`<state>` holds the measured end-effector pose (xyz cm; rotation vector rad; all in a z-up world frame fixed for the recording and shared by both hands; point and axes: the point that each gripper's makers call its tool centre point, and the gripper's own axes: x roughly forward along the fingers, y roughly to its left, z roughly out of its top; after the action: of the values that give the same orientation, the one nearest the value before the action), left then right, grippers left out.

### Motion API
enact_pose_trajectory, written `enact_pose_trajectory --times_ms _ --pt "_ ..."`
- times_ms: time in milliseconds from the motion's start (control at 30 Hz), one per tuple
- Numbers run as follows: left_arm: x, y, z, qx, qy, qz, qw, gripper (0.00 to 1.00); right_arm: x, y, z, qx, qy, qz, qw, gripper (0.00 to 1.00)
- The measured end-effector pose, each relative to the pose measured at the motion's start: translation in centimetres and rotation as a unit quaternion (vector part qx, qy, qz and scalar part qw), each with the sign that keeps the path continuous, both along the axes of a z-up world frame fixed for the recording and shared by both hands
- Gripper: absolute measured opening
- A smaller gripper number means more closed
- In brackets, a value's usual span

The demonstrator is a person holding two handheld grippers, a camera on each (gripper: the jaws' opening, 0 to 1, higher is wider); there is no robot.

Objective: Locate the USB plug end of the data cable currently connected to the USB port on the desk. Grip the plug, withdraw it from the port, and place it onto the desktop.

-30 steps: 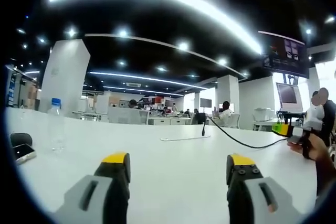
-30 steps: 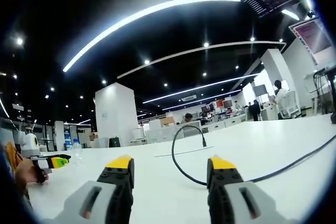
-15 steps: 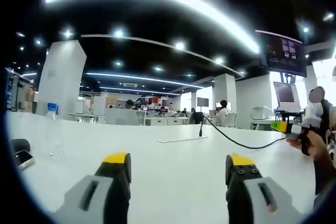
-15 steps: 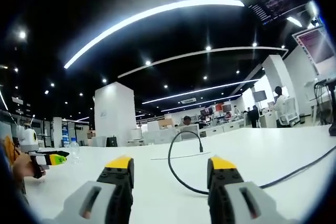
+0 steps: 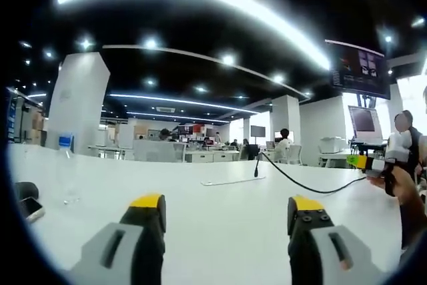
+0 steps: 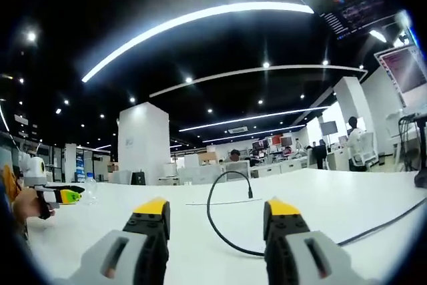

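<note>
You have one white desktop (image 5: 220, 211) carrying one black data cable (image 5: 303, 183), one clear plastic water bottle with a blue cap (image 5: 65, 168) at far left, and one dark smartphone (image 5: 31, 209) near left. Two yellow-tipped grippers show: the left gripper (image 5: 227, 206) and the right gripper (image 6: 213, 210).

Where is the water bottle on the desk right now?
In the left gripper view the water bottle stands at the far left of the white desk, just beyond the phone near the edge.

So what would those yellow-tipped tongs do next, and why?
Probably move the right tongs forward toward the black plug standing up from the white desk. The jaws stand open and empty, well short of it, with the thin black cable looping between.
</note>
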<state>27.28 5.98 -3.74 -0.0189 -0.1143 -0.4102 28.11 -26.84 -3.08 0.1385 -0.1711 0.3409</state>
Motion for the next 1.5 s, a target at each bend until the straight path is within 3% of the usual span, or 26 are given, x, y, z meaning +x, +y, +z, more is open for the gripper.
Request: enact_pose_trajectory --times_ms 500,933,1500 --pt "0.1 -0.7 1.2 0.011 -0.007 -0.011 0.9999 0.74 0.1 -0.3 0.6 -0.011 0.001 0.001 0.9999 0.57" --pt "0.3 -0.8 1.9 -0.011 0.002 -0.03 0.9995 0.74 0.1 0.2 1.1 -0.026 0.001 0.008 0.9996 0.57" --pt "1.0 -1.3 3.1 0.012 -0.008 -0.039 0.9991 0.74 0.3 -0.2 2.1 -0.035 -0.006 0.008 0.9993 0.57"
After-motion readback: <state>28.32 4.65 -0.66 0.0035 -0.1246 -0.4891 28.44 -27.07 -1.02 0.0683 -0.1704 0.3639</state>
